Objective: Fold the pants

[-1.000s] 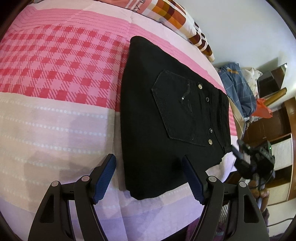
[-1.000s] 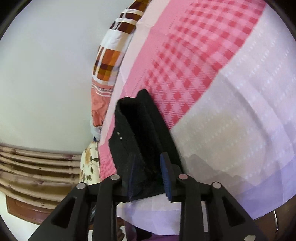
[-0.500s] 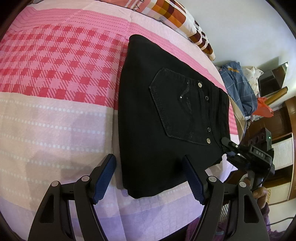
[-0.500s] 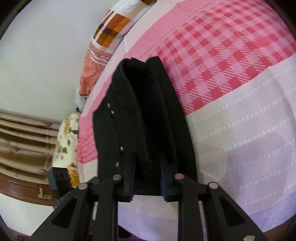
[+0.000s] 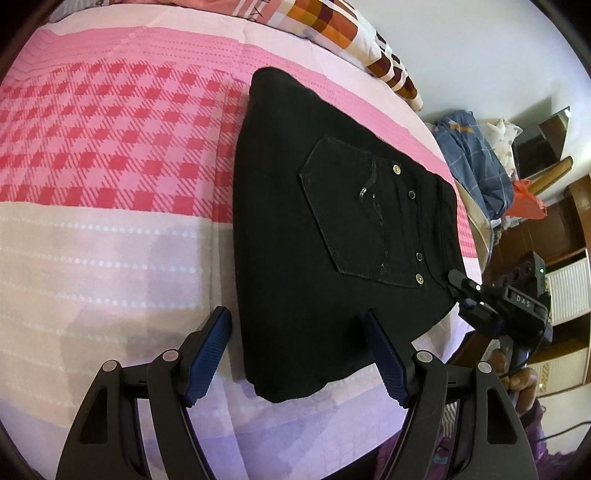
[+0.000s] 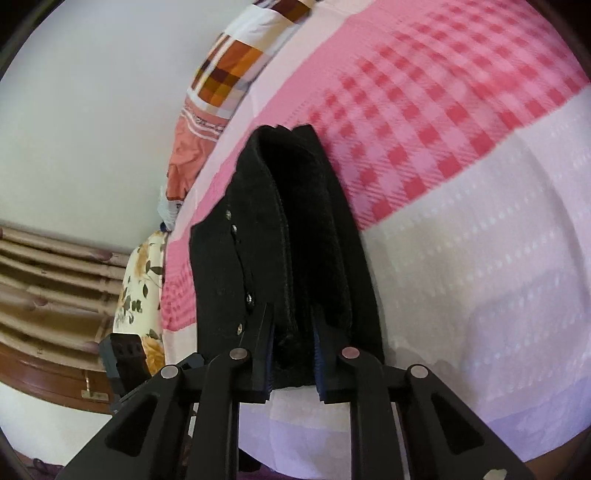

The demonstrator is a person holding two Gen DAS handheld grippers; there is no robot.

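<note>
The black pants lie folded into a thick stack on the pink checked bedspread, back pocket facing up. My left gripper is open, its blue-padded fingers either side of the stack's near corner, just above it. My right gripper is shut on the folded edge of the pants by the waistband. It also shows in the left wrist view at the right end of the stack.
A checked orange and brown pillow lies at the bed's far end. A pile of blue clothes and wooden furniture stand past the bed's right edge. The bed's near edge is close below the left gripper.
The folded pants have shifted slightly on the bed, held by my right gripper, which has swung and tilted. My left gripper stays open over the near corner.
</note>
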